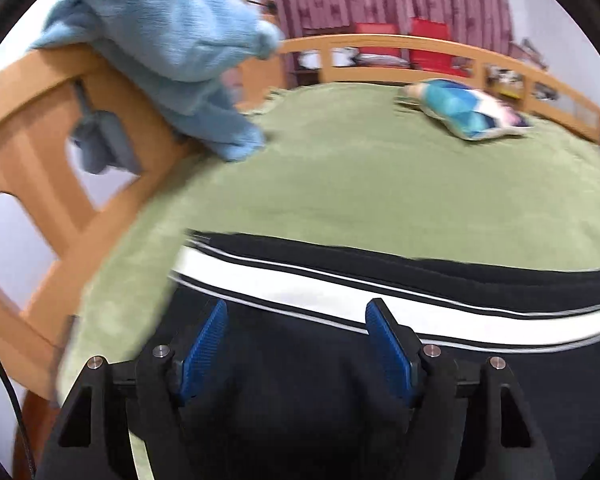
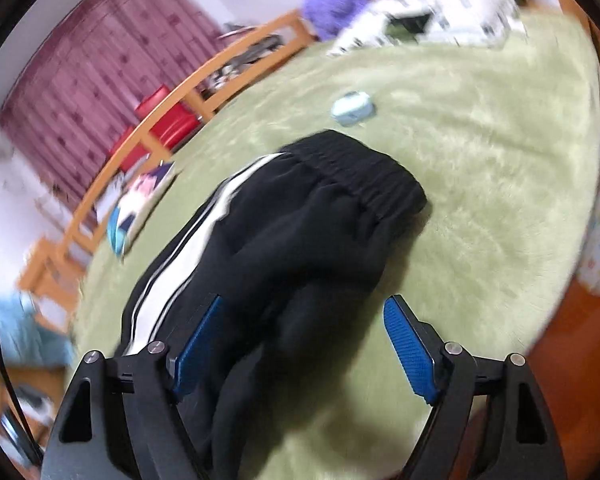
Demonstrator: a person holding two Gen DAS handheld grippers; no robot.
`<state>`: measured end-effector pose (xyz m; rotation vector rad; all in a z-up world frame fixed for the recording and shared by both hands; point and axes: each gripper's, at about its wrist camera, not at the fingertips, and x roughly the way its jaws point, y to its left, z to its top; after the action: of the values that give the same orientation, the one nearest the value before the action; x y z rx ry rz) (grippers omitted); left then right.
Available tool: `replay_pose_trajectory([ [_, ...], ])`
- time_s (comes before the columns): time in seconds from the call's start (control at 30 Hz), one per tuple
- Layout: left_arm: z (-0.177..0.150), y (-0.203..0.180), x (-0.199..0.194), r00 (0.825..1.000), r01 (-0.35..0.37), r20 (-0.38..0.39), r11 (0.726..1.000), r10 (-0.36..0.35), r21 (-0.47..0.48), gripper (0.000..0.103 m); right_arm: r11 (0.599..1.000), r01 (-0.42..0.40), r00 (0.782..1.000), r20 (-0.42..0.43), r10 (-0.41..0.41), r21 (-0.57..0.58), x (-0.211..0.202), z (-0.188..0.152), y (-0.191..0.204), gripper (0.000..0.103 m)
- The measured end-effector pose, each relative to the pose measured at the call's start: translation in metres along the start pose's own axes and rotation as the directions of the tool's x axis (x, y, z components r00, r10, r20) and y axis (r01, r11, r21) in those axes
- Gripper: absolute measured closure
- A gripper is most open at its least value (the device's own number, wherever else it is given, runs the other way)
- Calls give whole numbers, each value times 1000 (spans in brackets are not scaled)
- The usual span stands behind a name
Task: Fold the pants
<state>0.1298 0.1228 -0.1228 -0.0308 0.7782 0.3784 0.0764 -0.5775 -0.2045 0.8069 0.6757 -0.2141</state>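
Both tongs stand apart and empty: the left tongs and the right tongs each hover over the black track pants. These pants lie folded lengthwise on the green bed cover, a white side stripe along one edge and the gathered elastic waistband at the far end.

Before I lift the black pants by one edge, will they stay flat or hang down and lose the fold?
The black pants will probably hang limp: the cloth lies soft and creased on the green blanket. The elastic waistband looks thicker, so it may droop less. A one-edge lift would likely open the fold; both the left gripper and right gripper are open above it.
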Motion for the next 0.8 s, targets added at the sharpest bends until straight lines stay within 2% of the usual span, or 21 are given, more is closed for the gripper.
replay_pose_trajectory([
  [0.1,-4,-22,0,996,80,-26,997,-81,-20,33,994,-24,1000,-11,26,103,31,16,-22,22],
  [0.2,-6,-42,3,989,139,-50,989,-141,-44,33,991,-41,999,-19,43,124,57,26,-23,23],
  [0.23,-6,-49,3,987,146,-57,988,-149,-43,33,995,-13,1000,-23,15,97,63,32,-14,34],
  [0.27,-7,-56,4,986,151,-63,988,-153,-38,33,998,18,999,-31,-16,57,67,38,-4,53],
  [0.3,-8,-64,4,986,151,-67,988,-153,-27,33,998,37,999,-26,-38,-50,63,49,17,59],
  [0.33,-9,-70,2,987,145,-69,989,-146,-18,33,992,24,1000,-7,-25,-126,52,57,31,65],
  [0.37,-9,-74,-1,987,144,-68,990,-144,-8,33,981,-19,1000,15,22,-194,33,67,45,67],
  [0.43,-10,-78,-8,987,150,-56,989,-150,2,33,966,-146,981,98,170,-214,-18,86,49,67],
  [0.47,-12,-78,-10,987,152,-56,988,-152,0,33,963,-157,976,113,185,-217,-29,91,45,66],
  [0.5,-13,-76,-10,986,157,-60,988,-157,-4,33,965,-124,981,121,155,-232,-32,93,39,66],
  [0.53,-15,-74,-10,984,167,-68,986,-167,-7,33,969,-37,991,118,68,-243,-22,91,30,60],
  [0.57,-17,-73,-9,983,169,-74,986,-169,-6,33,970,39,996,87,-18,-240,-7,87,21,49],
  [0.6,-18,-70,-7,983,167,-79,986,-167,-2,33,963,137,990,2,-141,-233,20,79,6,47],
  [0.63,-19,-66,-6,983,160,-87,987,-159,2,33,952,194,973,-74,-217,-235,39,71,-6,48],
  [0.67,-20,-62,-5,984,157,-91,988,-156,2,33,948,211,964,-110,-242,-237,47,65,-13,50],
  [0.7,-21,-56,-4,983,157,-94,988,-156,1,33,955,180,970,-119,-212,-235,47,57,-20,50],
  [0.73,-21,-46,-4,984,151,-95,988,-151,-2,33,958,176,976,-89,-200,-228,39,49,-23,48],
  [0.8,-22,-31,-5,988,129,-90,992,-129,-3,33,950,213,973,-38,-227,-230,22,42,-20,44],
])
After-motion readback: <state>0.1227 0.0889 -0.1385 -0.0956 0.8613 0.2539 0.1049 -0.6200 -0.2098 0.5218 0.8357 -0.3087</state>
